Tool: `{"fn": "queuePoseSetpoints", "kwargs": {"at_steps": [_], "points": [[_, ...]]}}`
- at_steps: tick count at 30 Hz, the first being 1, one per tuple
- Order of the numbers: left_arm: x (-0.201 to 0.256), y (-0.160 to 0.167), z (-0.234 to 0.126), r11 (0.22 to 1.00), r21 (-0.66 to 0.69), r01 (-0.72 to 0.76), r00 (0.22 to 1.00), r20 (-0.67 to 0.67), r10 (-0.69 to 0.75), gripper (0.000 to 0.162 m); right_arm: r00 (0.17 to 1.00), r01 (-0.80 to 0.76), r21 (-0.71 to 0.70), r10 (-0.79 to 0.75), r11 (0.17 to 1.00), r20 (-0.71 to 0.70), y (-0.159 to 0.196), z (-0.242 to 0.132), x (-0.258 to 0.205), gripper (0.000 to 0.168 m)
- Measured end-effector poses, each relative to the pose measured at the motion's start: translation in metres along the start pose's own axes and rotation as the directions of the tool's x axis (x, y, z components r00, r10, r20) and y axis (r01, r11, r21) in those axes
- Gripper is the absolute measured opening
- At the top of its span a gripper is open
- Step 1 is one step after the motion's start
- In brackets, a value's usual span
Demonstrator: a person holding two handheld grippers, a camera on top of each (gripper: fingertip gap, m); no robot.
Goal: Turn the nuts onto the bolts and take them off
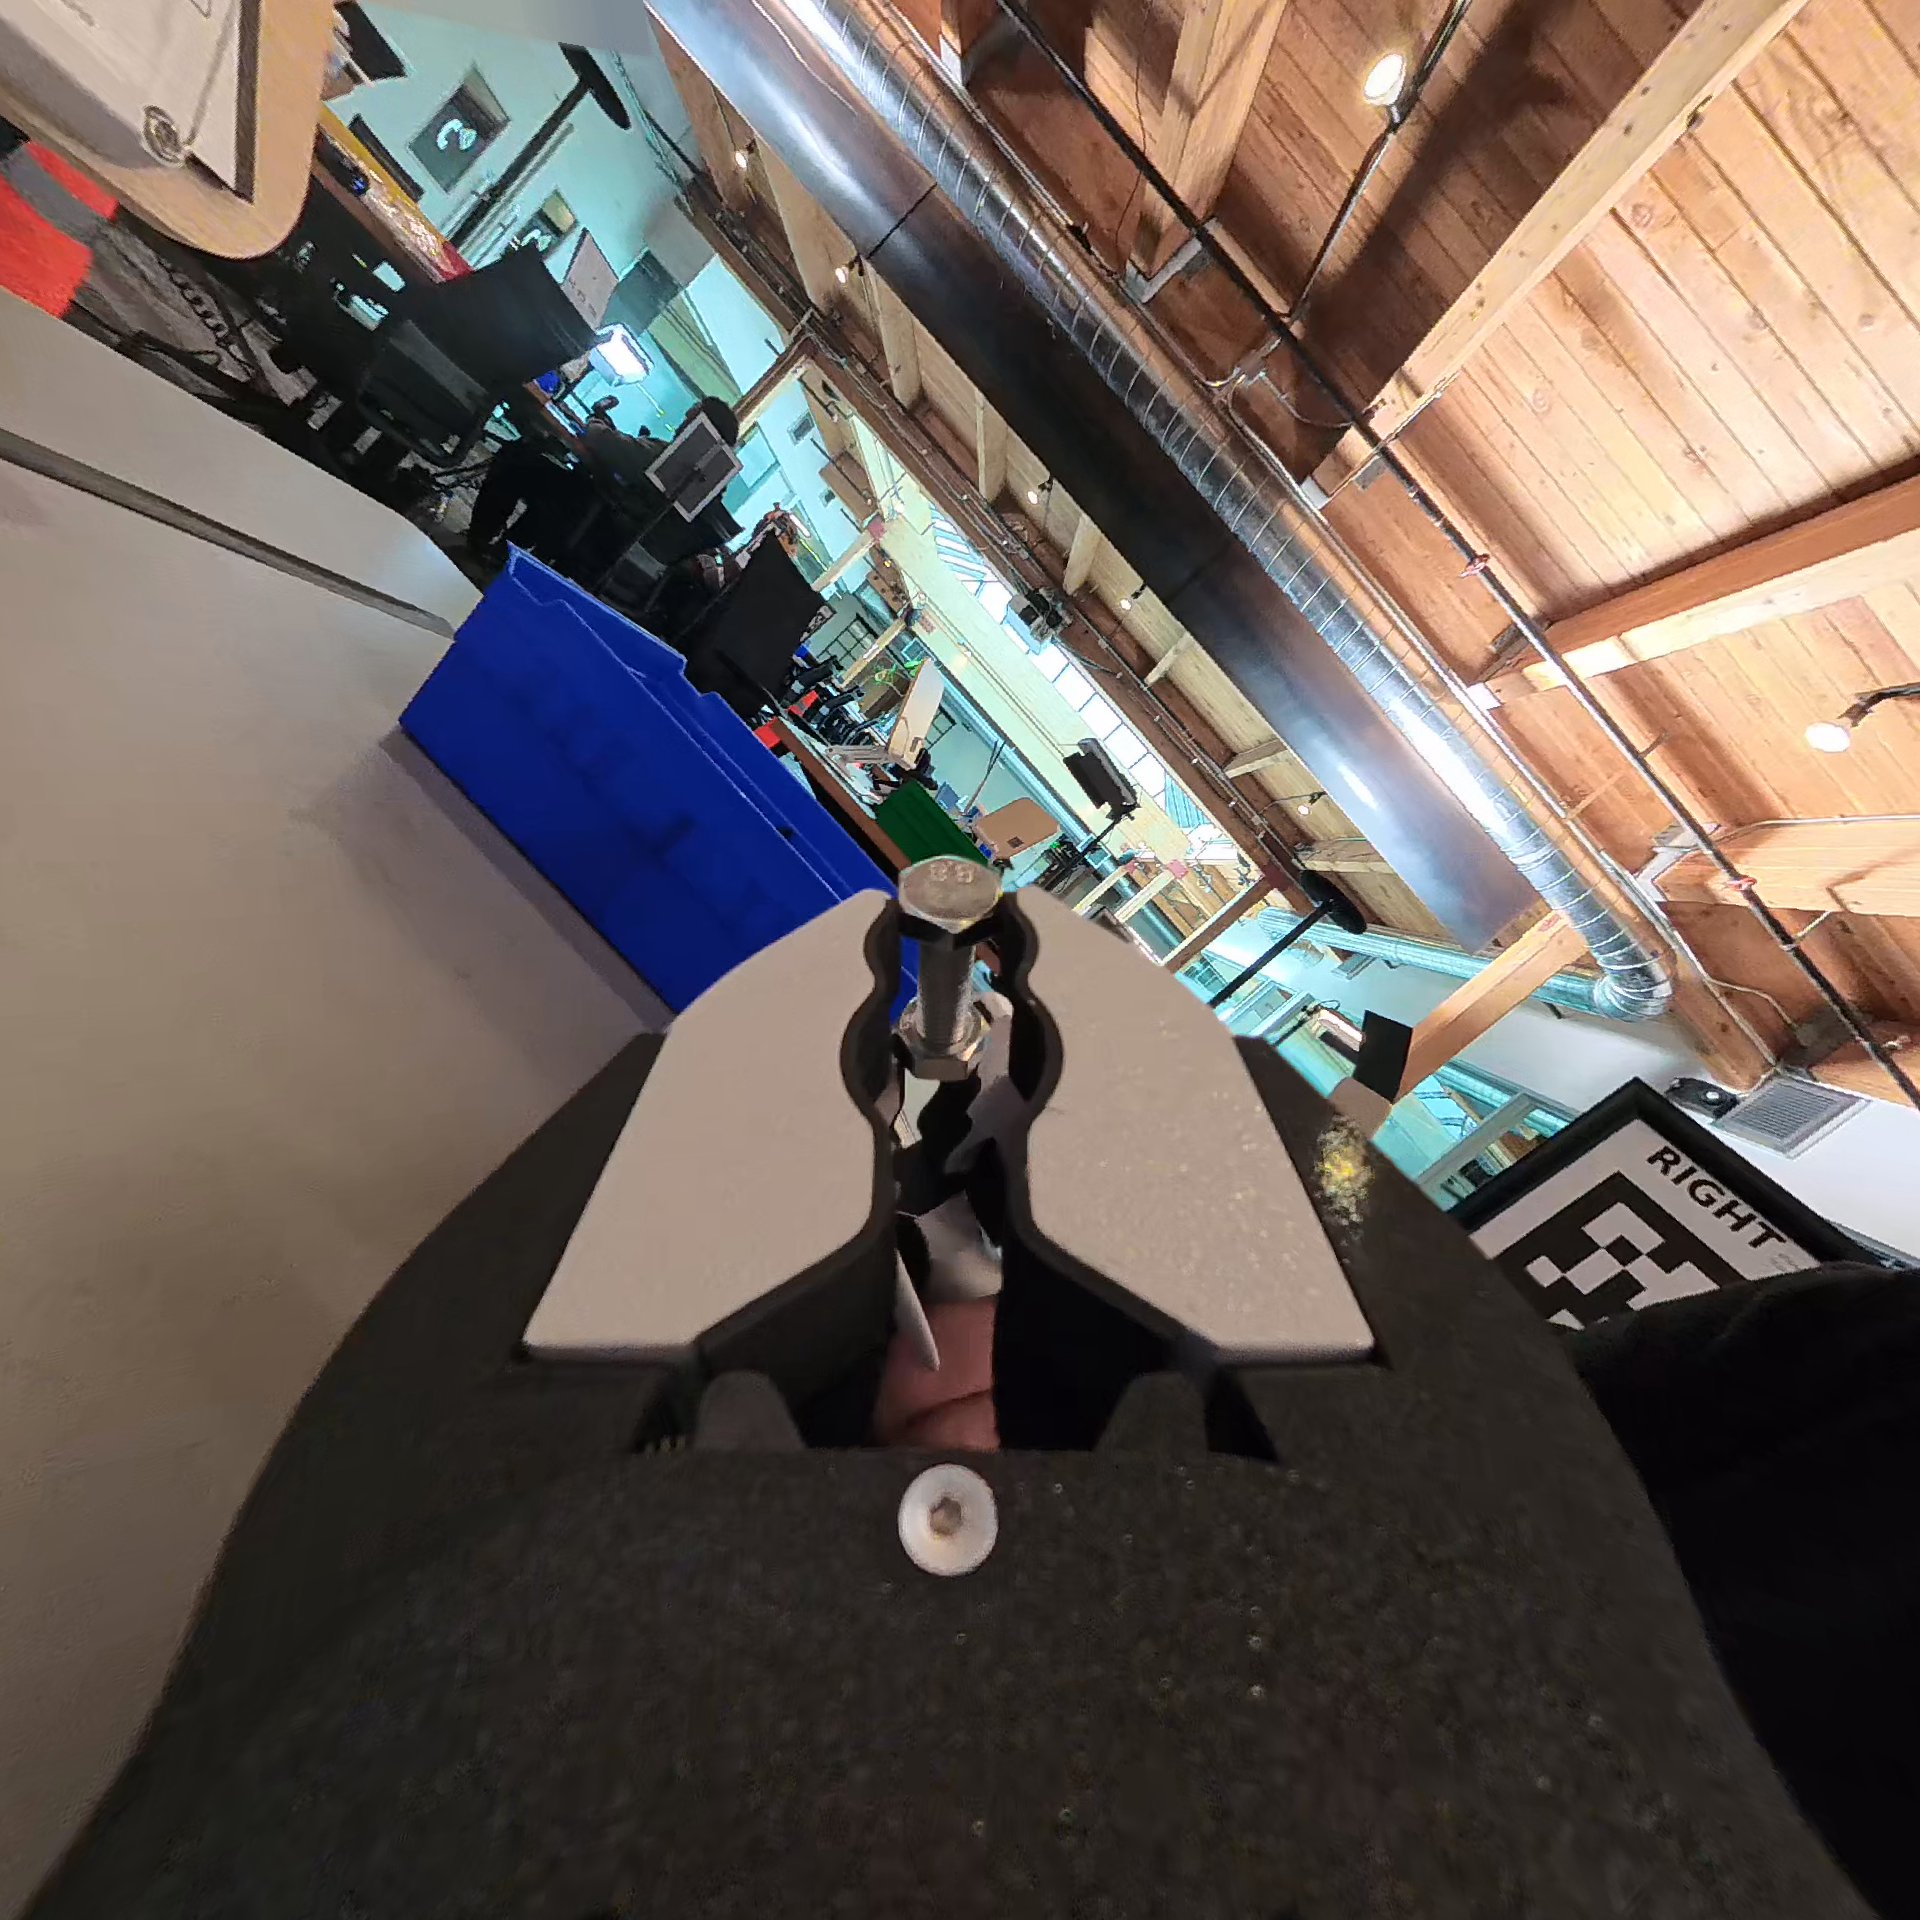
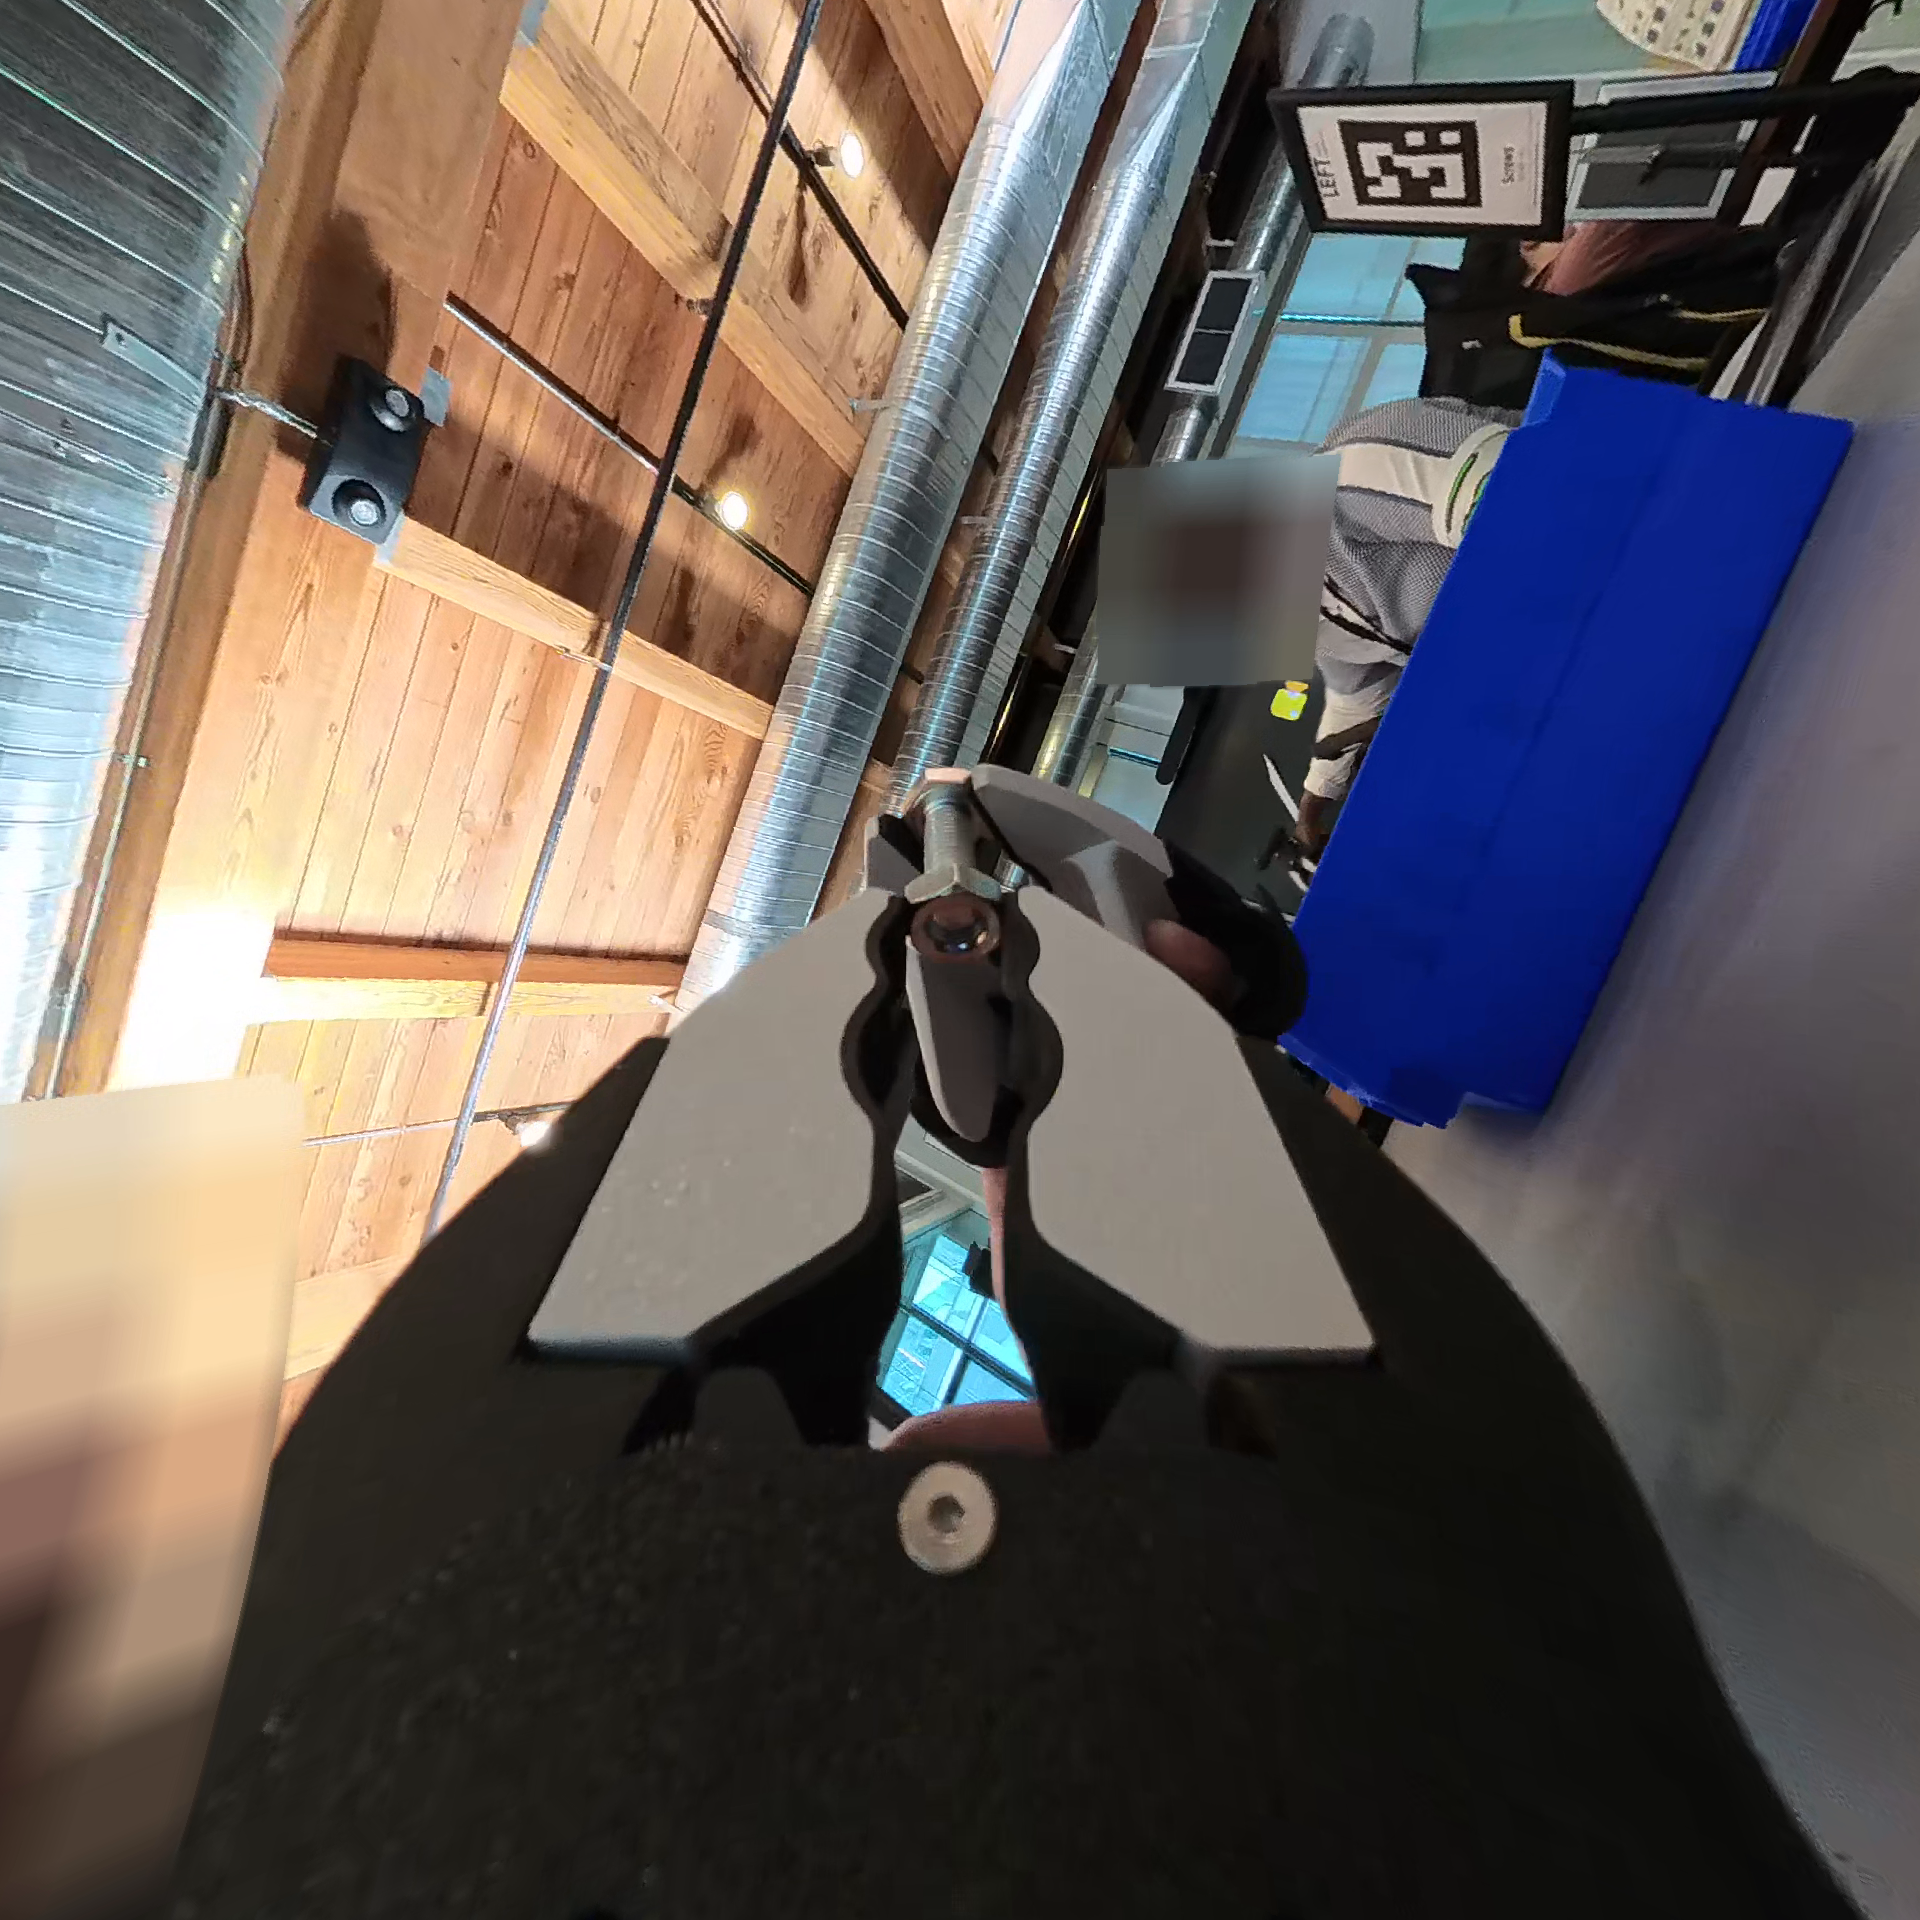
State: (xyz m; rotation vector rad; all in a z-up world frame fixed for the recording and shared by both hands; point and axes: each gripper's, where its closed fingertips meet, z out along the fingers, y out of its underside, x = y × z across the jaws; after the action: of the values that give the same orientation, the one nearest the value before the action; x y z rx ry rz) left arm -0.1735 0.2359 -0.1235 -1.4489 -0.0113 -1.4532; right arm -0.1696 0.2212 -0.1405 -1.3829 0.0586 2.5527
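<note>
Item: silver hex-head steel bolt (image 1: pixel 948 951), raised off the desk, clamped by left gripper (image 1: pixel 948 914) to stop rotation; right gripper (image 2: pixel 951 928) clamps its silver hex nut (image 2: pixel 951 930) for turning.

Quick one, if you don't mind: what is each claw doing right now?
Left claw: shut on the bolt, gripped just under its head.
Right claw: shut on the nut at the bolt's threaded end.

Beside me on the pale table (image 1: pixel 187 935) stands a blue bin (image 1: pixel 623 769). Overhead I see a wooden plank ceiling (image 1: pixel 1662 343) with silver ducts (image 2: pixel 914 488) running along it, and a person (image 2: pixel 1382 582) stands beyond the bin.
</note>
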Motion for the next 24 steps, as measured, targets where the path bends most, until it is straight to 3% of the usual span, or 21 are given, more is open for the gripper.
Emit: {"fn": "queuePoseSetpoints", "kwargs": {"at_steps": [3,6,7,9,12,15,16,18,20,22,24], "points": [[0.0,0.002,0.002,1.0,0.002,0.018,1.0,0.007,-0.018,0.017,0.994,0.106,-0.01,-0.106,0.994,-0.019,-0.001,-0.003,-0.001,0.016],[0.001,0.002,0.003,0.998,0.019,0.066,0.998,-0.003,-0.066,0.016,0.906,0.405,-0.08,-0.411,0.911,-0.103,0.0,-0.003,-0.003,0.017],[0.002,0.001,0.003,0.996,0.026,0.09,0.996,-0.005,-0.09,0.017,0.815,0.548,-0.139,-0.564,0.825,-0.133,0.0,-0.003,-0.002,0.017],[0.002,-0.001,0.003,0.991,0.034,0.127,0.992,-0.011,-0.127,0.017,0.542,0.782,-0.267,-0.826,0.563,-0.154,-0.002,-0.002,-0.003,0.016],[0.004,-0.003,0.002,0.984,0.036,0.172,0.985,-0.022,-0.171,0.016,-0.008,0.896,-0.443,-0.997,0.027,-0.077,-0.005,0.0,-0.006,0.017],[0.004,-0.001,0.003,0.976,0.024,0.216,0.976,-0.025,-0.216,0.017,-0.495,0.733,-0.514,-0.868,-0.445,0.045,-0.006,-0.002,-0.008,0.017],[0.005,0.0,0.003,0.971,0.021,0.236,0.971,-0.033,-0.236,0.016,-0.627,0.64,-0.513,-0.775,-0.572,0.083,-0.006,-0.003,-0.009,0.017],[0.003,0.002,0.004,0.96,0.016,0.28,0.96,-0.037,-0.279,0.016,-0.809,0.428,-0.505,-0.567,-0.75,0.156,-0.006,-0.006,-0.009,0.017],[0.003,0.001,0.003,0.946,0.03,0.323,0.945,-0.058,-0.321,0.016,-0.914,0.181,-0.46,-0.322,-0.869,0.249,-0.002,-0.009,-0.007,0.017],[0.0,-0.005,-0.001,0.931,0.051,0.363,0.931,-0.065,-0.359,0.016,-0.952,-0.07,-0.375,-0.05,-0.924,0.302,0.003,-0.012,-0.003,0.017],[-0.003,-0.012,-0.007,0.939,0.064,0.338,0.941,-0.046,-0.336,0.017,-0.956,-0.09,-0.312,-0.006,-0.946,0.294,0.011,-0.016,0.0,0.017]]}}
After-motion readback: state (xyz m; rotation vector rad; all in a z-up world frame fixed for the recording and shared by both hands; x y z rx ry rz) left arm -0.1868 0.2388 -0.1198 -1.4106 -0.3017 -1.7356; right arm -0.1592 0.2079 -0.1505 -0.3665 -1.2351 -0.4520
